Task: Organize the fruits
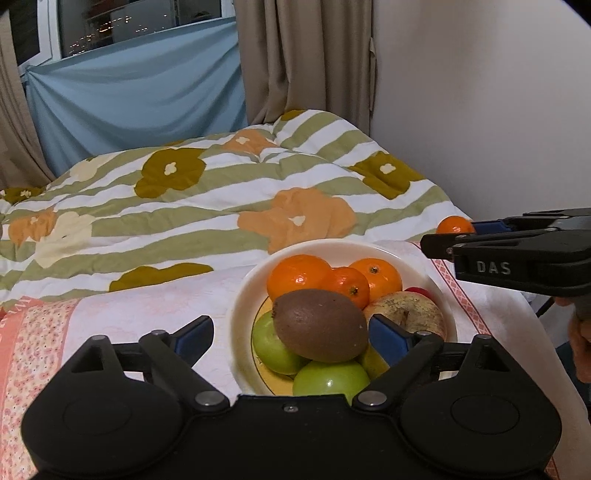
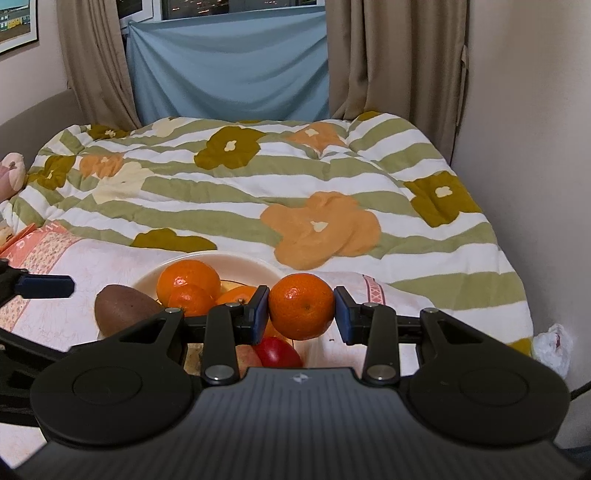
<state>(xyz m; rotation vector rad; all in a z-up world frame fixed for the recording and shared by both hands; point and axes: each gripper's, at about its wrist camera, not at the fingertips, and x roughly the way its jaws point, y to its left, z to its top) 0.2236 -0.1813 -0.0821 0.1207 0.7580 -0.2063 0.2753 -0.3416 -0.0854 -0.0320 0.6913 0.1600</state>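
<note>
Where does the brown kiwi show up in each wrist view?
Left wrist: the kiwi lies lower centre, on top of the fruit in the white bowl, between the left hand-held gripper fingers.
Right wrist: kiwi at lower left, partly hidden behind the right hand-held gripper.
Shared landmark: the largest orange.

The left wrist view looks forward and slightly down from close behind the white bowl (image 1: 243, 295) of fruit, facing the floral quilt (image 1: 207, 199) and the curtained window (image 1: 110, 33). The right wrist view sits just to the bowl's (image 2: 251, 264) right, a little higher, facing the same way. Both share the bowl, the quilt (image 2: 258, 192), the blue cloth (image 1: 140, 96) and the brown curtains (image 2: 388, 55).
</note>
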